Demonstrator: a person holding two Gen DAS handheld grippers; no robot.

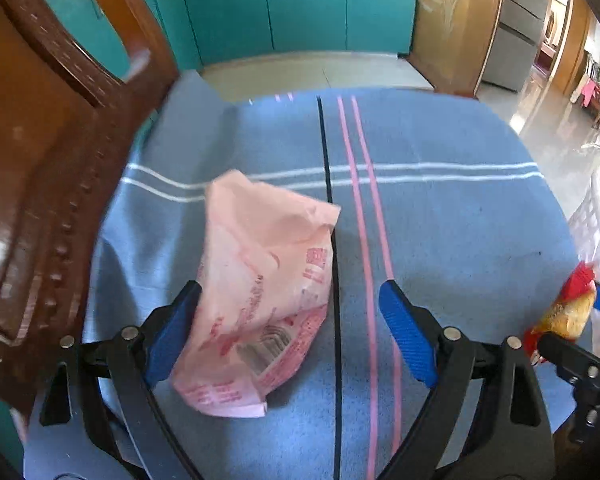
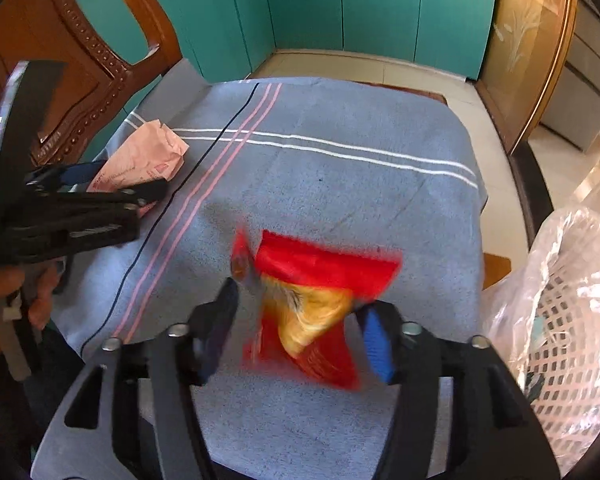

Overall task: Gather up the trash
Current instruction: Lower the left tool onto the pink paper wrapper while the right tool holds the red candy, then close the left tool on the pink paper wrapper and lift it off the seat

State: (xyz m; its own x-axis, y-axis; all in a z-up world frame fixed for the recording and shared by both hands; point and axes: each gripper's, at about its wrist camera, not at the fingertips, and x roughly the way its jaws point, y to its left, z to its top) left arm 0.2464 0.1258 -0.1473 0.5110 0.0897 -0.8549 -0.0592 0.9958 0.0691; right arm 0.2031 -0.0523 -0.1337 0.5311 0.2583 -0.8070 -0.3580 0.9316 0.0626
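A pink paper bag (image 1: 260, 300) with red print lies on the blue striped cloth (image 1: 440, 232). My left gripper (image 1: 290, 332) is open around it, the left pad touching the bag's edge, the right pad apart from it. The bag also shows in the right wrist view (image 2: 144, 160), with the left gripper (image 2: 100, 184) at it. A red and yellow snack wrapper (image 2: 312, 308) sits between the pads of my right gripper (image 2: 300, 336), which is closed on it; the wrapper is blurred. It shows at the right edge of the left wrist view (image 1: 572, 312).
A carved wooden chair back (image 1: 48, 168) stands close on the left. A white lattice basket lined with a clear plastic bag (image 2: 568, 320) stands at the right of the cloth. Teal cabinets (image 2: 340, 8) and a tiled floor lie beyond.
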